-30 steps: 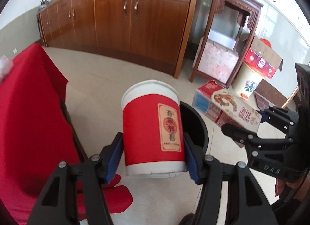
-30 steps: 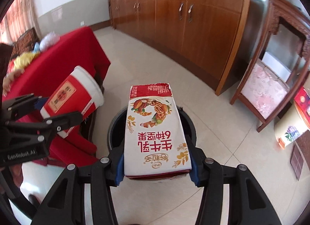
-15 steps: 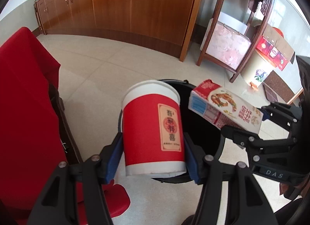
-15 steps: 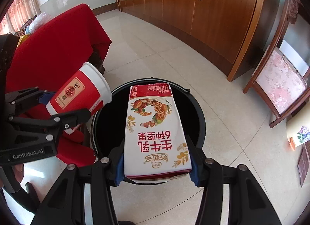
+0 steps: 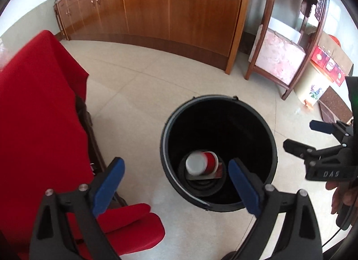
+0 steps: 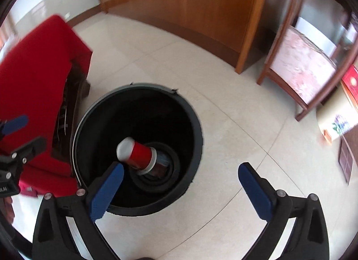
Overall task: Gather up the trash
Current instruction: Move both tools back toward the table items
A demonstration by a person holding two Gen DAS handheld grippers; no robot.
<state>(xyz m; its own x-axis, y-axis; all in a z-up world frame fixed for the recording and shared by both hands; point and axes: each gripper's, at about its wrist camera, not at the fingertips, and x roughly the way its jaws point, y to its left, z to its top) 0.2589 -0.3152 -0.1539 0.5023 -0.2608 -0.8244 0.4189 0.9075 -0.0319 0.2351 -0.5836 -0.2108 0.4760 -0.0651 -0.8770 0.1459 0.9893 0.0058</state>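
A: Where do we have the trash?

B: We see the red paper cup with the white rim (image 5: pixel 200 163) lying on its side at the bottom of the round black plastic bin (image 5: pixel 166 125). Under it we can make out part of a flat carton (image 5: pixel 218 171), mostly hidden by the cup.

A: And our two tools?

B: Our left gripper with blue pads (image 5: pixel 175 183) hangs above the bin, its jaws opening and spread wide, nothing between them but the view down into the bin. Our right gripper with blue pads (image 6: pixel 181 187) is the same: jaws opening, spread wide, empty, one finger (image 6: pixel 107 190) over the bin's near rim and the other over the pale tiled floor (image 6: pixel 235 125).

A: What stands around the bin?

B: A red cloth draped over furniture (image 5: pixel 38 114) lies just beside it on one side. Well beyond it we see the long brown wooden cabinet (image 5: pixel 179 9) along the wall and a carved dark wooden stand (image 5: pixel 288 36) next to that.
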